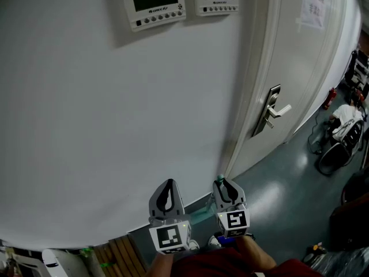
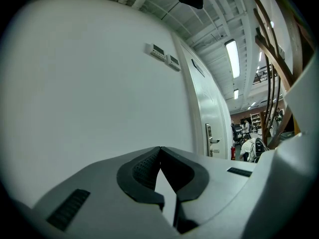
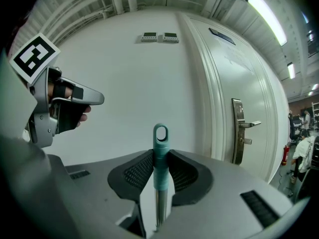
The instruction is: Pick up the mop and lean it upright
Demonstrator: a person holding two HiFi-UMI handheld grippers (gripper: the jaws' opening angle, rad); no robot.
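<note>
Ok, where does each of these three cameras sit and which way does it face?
Head view: on the person's head, looking steeply down at the white wall and door; left gripper, right gripper and a forearm show below.
Left gripper view: on the left gripper, facing the wall along its own shut, empty jaws.
Right gripper view: on the right gripper, facing the wall along jaws clamped on the mop handle; the left gripper shows at left.
Shared: all three see the door's lever handle.

light: dim, ceiling tubes (image 2: 232, 59) overhead | edges: fisheye bending, black corners | focus: mostly sharp
</note>
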